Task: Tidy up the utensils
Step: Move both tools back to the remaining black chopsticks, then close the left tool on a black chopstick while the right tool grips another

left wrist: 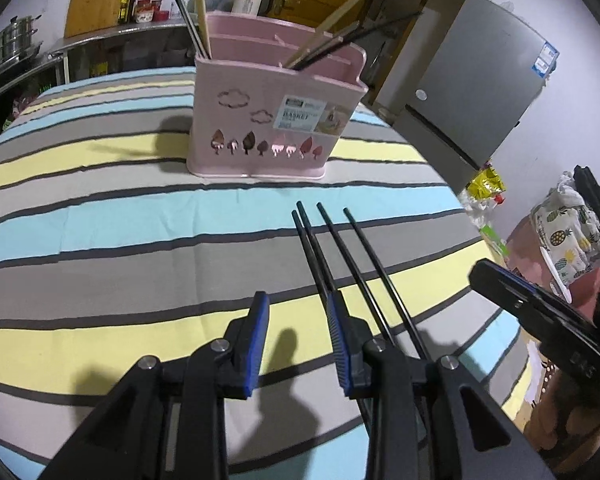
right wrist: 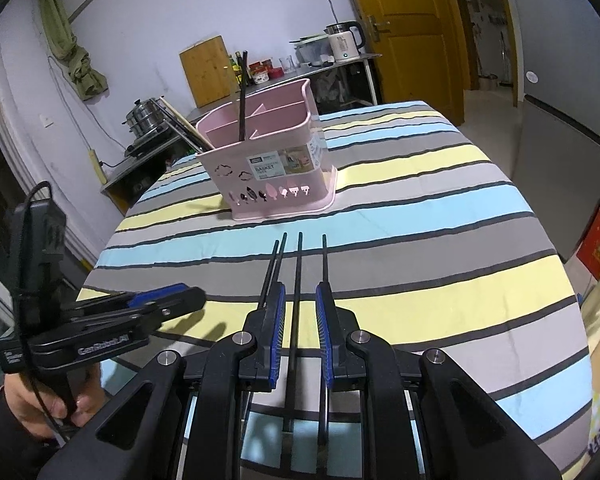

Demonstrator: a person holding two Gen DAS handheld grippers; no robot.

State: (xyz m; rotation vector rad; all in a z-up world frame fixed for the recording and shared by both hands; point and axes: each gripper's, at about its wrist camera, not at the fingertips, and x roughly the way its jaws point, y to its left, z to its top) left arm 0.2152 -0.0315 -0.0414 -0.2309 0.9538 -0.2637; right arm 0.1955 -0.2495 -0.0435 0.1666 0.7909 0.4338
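Note:
A pink utensil basket [left wrist: 266,120] stands on the striped tablecloth, also in the right wrist view [right wrist: 278,176]. It holds black and wooden chopsticks [left wrist: 198,12]. Several black chopsticks [left wrist: 342,248] lie side by side on the cloth in front of it; they also show in the right wrist view [right wrist: 299,276]. My left gripper [left wrist: 300,320] is open, just left of them, its right finger over the leftmost pair. My right gripper [right wrist: 300,312] is open, low over them, with one chopstick between its fingers. The right gripper also shows at the right of the left wrist view [left wrist: 540,308].
The striped cloth [left wrist: 120,220] covers a table whose edge falls off to the right [left wrist: 496,248]. A steel counter [right wrist: 332,62] with a kettle, jars and a cutting board is behind. A grey fridge [left wrist: 480,92] stands at right. The left gripper shows low at the left of the right wrist view [right wrist: 140,312].

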